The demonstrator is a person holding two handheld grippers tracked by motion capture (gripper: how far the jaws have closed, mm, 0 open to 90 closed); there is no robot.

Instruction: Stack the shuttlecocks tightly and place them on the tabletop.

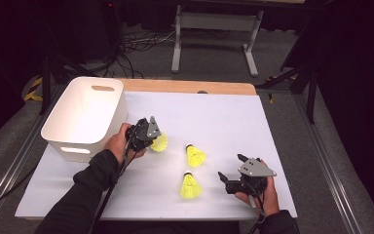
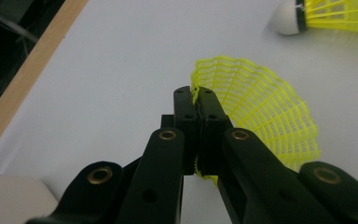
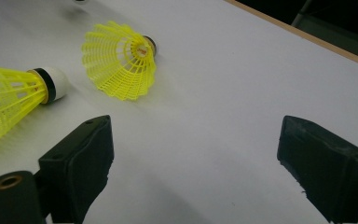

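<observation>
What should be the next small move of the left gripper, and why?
Probably carry it sideways over the white bin. The left gripper has its jaws shut on the skirt edge of a yellow shuttlecock, and the bin stands just beside it. Two other shuttlecocks lie on the table.

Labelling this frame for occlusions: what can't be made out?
- Held shuttlecock: its cork, behind the shut left gripper in the left gripper view; mostly under the gripper body in the high view.
- White bin: its floor near the front wall, hidden by that wall, high view.
- Nearest shuttlecock: skirt cut by the frame edge, right gripper view.
</observation>
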